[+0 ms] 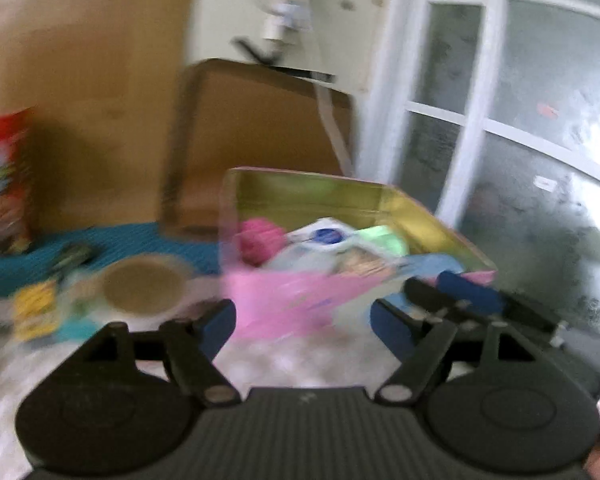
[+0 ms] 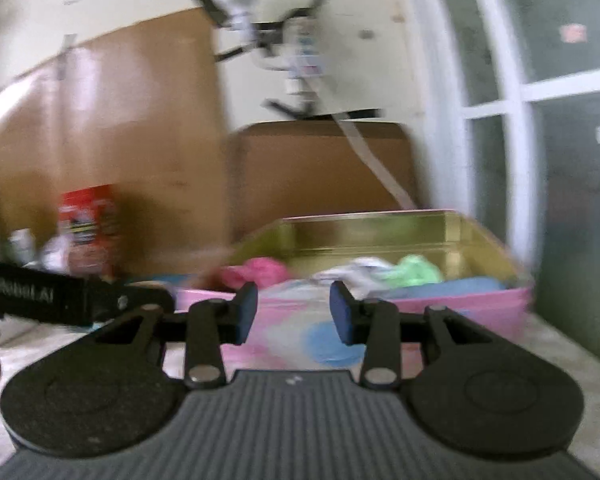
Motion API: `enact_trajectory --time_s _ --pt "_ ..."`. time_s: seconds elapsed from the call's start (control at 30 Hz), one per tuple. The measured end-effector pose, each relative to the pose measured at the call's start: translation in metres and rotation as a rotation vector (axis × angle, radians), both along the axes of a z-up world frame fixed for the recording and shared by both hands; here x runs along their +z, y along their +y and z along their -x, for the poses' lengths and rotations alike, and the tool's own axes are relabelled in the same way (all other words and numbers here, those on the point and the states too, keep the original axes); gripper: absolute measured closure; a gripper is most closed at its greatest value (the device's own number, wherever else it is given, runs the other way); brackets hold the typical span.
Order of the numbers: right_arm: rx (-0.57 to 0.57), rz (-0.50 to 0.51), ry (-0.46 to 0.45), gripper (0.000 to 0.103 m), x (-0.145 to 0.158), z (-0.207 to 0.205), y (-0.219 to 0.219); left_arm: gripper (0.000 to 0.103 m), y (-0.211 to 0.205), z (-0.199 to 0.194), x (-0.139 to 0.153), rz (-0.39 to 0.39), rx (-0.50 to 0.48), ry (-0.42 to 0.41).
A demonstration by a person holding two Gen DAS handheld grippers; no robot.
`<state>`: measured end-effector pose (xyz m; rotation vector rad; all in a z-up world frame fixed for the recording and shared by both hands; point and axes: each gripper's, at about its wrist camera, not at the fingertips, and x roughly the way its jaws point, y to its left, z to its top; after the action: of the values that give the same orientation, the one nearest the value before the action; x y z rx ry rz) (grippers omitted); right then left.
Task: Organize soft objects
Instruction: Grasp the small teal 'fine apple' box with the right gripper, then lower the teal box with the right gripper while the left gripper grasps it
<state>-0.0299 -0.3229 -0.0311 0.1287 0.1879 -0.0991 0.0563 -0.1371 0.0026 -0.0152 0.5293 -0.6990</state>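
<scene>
Only the left wrist view is showing a round tape roll [image 1: 143,289] lying left of the pink, gold-lined tin box [image 1: 428,204]. Soft pink [image 2: 256,270], white [image 2: 364,270] and green [image 2: 414,270] bundles are sitting crumpled inside the box. Left gripper [image 1: 304,322] and right gripper [image 2: 294,312] are hovering gaping, empty; blur is hiding each bundle's long axis.

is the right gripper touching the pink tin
Apart. In the right wrist view the right gripper is open, empty, fingers short of the pink tin.
</scene>
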Motion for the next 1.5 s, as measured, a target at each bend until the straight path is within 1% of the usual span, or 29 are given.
enact_trajectory --time_s 0.07,0.1,0.17,0.23,0.27,0.33,0.4,0.43,0.5,0.53,0.57,0.7,0.77,0.8,0.87,0.93,0.97,1.03,1.13,1.2,1.27,1.33,1.37,1.43,1.5 --pt "0.094 0.017 0.018 0.060 0.007 -0.011 0.021 0.026 0.039 -0.004 -0.010 -0.007 0.079 0.000" --pt "0.137 0.017 0.028 0.060 0.011 -0.018 0.030 0.026 0.052 -0.008 -0.012 -0.018 0.114 0.000" --pt "0.219 -0.006 0.065 0.060 0.021 -0.039 0.044 0.026 0.083 -0.019 -0.022 -0.044 0.205 0.014" --pt "0.293 -0.050 0.130 0.060 0.034 -0.074 0.057 0.027 0.108 -0.029 -0.031 -0.074 0.301 0.014" --pt "0.312 -0.064 0.161 0.060 0.038 -0.090 0.064 0.027 0.119 -0.031 -0.035 -0.077 0.332 0.015" --pt "0.364 -0.081 0.248 0.061 0.045 -0.130 0.085 0.027 0.137 -0.037 -0.043 -0.057 0.378 0.032" --pt "0.381 -0.051 0.341 0.060 0.051 -0.172 0.110 0.029 0.147 -0.041 -0.053 -0.032 0.404 0.046" --pt "0.403 -0.036 0.394 0.060 0.051 -0.190 0.121 0.033 0.151 -0.046 -0.056 -0.012 0.412 0.084" --pt "0.395 -0.020 0.482 0.059 0.049 -0.225 0.140 0.032 0.162 -0.047 -0.055 0.063 0.416 0.082" --pt "0.390 -0.011 0.529 0.054 0.048 -0.240 0.148 0.032 0.165 -0.047 -0.055 0.086 0.426 0.083" --pt "0.398 -0.003 0.583 0.050 0.044 -0.255 0.156 0.032 0.167 -0.048 -0.055 0.105 0.429 0.089" --pt "0.350 0.033 0.778 0.049 0.015 -0.301 0.172 0.031 0.173 -0.048 -0.056 0.155 0.427 0.097" --pt "0.310 0.076 0.838 0.049 0.001 -0.312 0.177 0.030 0.175 -0.049 -0.056 0.166 0.424 0.101" --pt "0.315 0.078 0.852 0.048 -0.004 -0.314 0.177 0.029 0.176 -0.048 -0.056 0.171 0.425 0.103" --pt "0.316 0.092 0.832 0.052 -0.005 -0.308 0.179 0.029 0.177 -0.050 -0.058 0.185 0.426 0.114" --pt "0.345 0.091 0.824 0.054 -0.004 -0.296 0.180 0.029 0.179 -0.051 -0.059 0.197 0.432 0.128" --pt "0.357 0.103 0.818 0.054 -0.004 -0.294 0.182 0.029 0.180 -0.052 -0.060 0.203 0.435 0.134" --pt "0.380 0.152 0.799 0.055 -0.004 -0.276 0.188 0.028 0.182 -0.053 -0.060 0.212 0.441 0.140" --pt "0.420 0.221 0.725 0.056 -0.001 -0.254 0.198 0.027 0.186 -0.053 -0.060 0.228 0.460 0.142" --pt "0.435 0.226 0.664 0.056 0.007 -0.244 0.202 0.027 0.190 -0.053 -0.060 0.245 0.478 0.144" --pt "0.453 0.240 0.609 0.056 0.017 -0.227 0.204 0.027 0.198 -0.053 -0.060 0.273 0.508 0.152" --pt "0.498 0.284 0.570 0.057 0.023 -0.199 0.208 0.027 0.208 -0.054 -0.062 0.313 0.542 0.169" --pt "0.527 0.298 0.566 0.057 0.021 -0.190 0.210 0.027 0.212 -0.055 -0.062 0.327 0.556 0.179" --pt "0.604 0.350 0.566 0.057 0.015 -0.160 0.212 0.027 0.218 -0.057 -0.065 0.350 0.565 0.207" --pt "0.673 0.402 0.605 0.057 0.002 -0.134 0.217 0.027 0.219 -0.058 -0.066 0.350 0.562 0.220"
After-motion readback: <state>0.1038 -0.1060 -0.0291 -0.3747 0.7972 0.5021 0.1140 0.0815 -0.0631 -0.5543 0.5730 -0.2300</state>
